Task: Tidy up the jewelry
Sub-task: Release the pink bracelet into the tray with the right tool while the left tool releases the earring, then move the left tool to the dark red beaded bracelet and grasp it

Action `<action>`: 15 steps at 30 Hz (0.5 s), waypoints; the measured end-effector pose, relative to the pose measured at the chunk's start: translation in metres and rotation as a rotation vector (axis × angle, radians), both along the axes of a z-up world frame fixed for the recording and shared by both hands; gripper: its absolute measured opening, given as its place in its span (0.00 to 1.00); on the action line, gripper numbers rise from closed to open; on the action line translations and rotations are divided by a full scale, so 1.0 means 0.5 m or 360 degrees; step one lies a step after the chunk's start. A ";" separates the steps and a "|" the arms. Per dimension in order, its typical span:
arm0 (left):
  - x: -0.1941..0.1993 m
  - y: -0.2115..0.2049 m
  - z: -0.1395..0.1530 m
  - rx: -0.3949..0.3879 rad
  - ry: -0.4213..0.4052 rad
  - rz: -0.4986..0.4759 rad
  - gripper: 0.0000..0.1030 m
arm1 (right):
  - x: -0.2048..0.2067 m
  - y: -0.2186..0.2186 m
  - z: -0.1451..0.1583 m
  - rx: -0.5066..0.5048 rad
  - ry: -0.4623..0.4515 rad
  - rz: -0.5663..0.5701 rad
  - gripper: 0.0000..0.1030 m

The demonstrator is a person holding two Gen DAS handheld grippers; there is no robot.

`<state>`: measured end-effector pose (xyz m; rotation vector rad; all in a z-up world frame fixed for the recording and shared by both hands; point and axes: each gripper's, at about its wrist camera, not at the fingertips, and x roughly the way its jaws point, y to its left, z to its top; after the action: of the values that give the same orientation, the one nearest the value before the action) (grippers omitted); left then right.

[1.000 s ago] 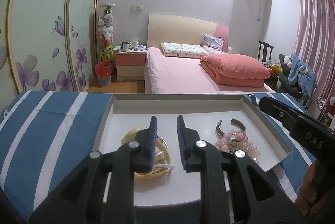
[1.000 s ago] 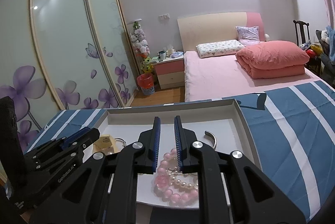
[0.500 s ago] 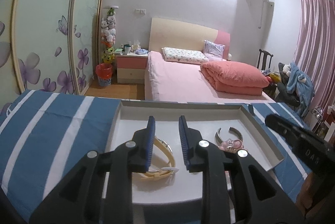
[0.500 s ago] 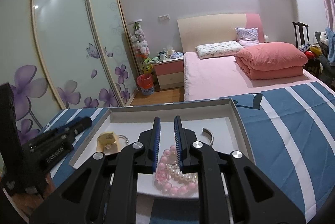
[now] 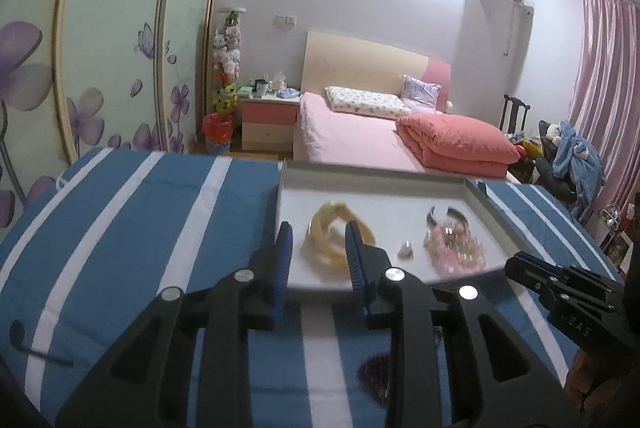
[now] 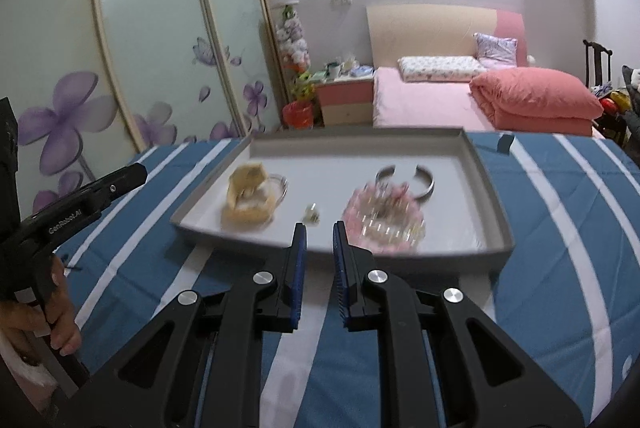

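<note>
A grey tray [image 5: 380,180] [image 6: 496,196] lies on the blue striped cloth. In it are a yellow bangle [image 5: 332,232] [image 6: 248,196], a small ring [image 5: 405,250] [image 6: 312,214], a pile of pink and white bead bracelets [image 5: 456,248] [image 6: 386,214] and a silver cuff [image 5: 448,214] [image 6: 424,180]. My left gripper [image 5: 316,252] is open and empty, held short of the tray's near left corner. My right gripper [image 6: 320,248] is open and empty, just before the tray's near edge. Each gripper shows in the other's view: the right one [image 5: 568,288], the left one [image 6: 80,196].
The blue and white striped cloth [image 5: 140,228] [image 6: 560,268] covers the table around the tray. Behind are a pink bed [image 5: 360,132], a nightstand [image 5: 268,116], a sliding wardrobe with flowers [image 6: 160,48] and a chair with clothes [image 5: 568,160].
Both grippers have pulled back from above the tray toward me, and the left one has shifted left. The jewelry stays in the tray. The view is blurred by motion.
</note>
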<state>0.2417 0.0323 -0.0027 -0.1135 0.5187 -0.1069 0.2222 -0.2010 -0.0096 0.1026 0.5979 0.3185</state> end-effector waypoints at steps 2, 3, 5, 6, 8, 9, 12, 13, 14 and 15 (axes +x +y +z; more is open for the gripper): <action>-0.017 -0.001 -0.010 -0.0002 0.0026 -0.0017 0.28 | -0.012 0.003 -0.009 -0.0005 0.0022 0.0007 0.14; -0.027 -0.003 -0.016 0.0000 0.0039 -0.0030 0.28 | -0.018 0.004 -0.011 -0.0004 0.0032 0.0007 0.14; -0.039 -0.011 -0.024 -0.0004 0.0060 -0.0052 0.30 | -0.028 0.004 -0.015 0.0001 0.0043 0.0002 0.14; -0.044 -0.015 -0.028 -0.0009 0.0071 -0.0064 0.32 | -0.035 0.003 -0.016 0.0005 0.0045 -0.0004 0.14; -0.057 -0.028 -0.039 -0.0020 0.0109 -0.0099 0.36 | -0.041 0.002 -0.017 0.0012 0.0046 -0.0013 0.14; -0.061 -0.035 -0.046 -0.0023 0.0131 -0.0118 0.38 | -0.043 -0.002 -0.016 0.0016 0.0046 -0.0019 0.14; -0.066 -0.067 -0.066 0.0001 0.0209 -0.0182 0.43 | -0.050 -0.011 -0.013 0.0027 0.0044 -0.0035 0.14; -0.067 -0.079 -0.074 0.0013 0.0238 -0.0207 0.46 | -0.051 -0.012 -0.012 0.0029 0.0042 -0.0039 0.14; -0.066 -0.090 -0.080 0.0027 0.0259 -0.0222 0.47 | -0.052 -0.015 -0.011 0.0033 0.0040 -0.0044 0.14; -0.065 -0.100 -0.086 0.0043 0.0279 -0.0236 0.48 | -0.054 -0.018 -0.010 0.0037 0.0039 -0.0048 0.14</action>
<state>0.2092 -0.0177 -0.0456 -0.0583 0.7036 -0.2359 0.1951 -0.2100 -0.0147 0.1379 0.6166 0.2953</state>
